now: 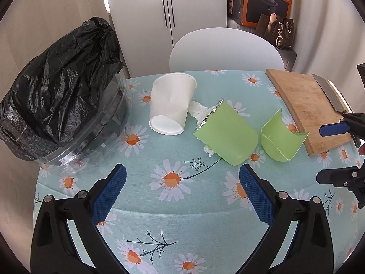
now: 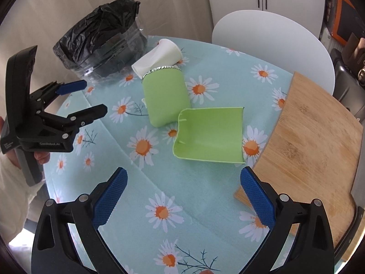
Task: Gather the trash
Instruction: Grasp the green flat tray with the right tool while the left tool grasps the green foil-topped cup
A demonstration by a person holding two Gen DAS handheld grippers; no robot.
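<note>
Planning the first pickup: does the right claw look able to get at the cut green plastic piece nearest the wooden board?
Probably yes. The right claw is open, and only bare tablecloth lies between it and the cut green plastic piece.

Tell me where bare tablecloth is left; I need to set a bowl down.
Free: the near daisy tablecloth before both green carton pieces. Crowded: the centre around the white paper cup, black-lined bin and bamboo board.

Tipped white cup, green carton halves

Glossy crinkled plastic bag; matt wooden board.
</note>
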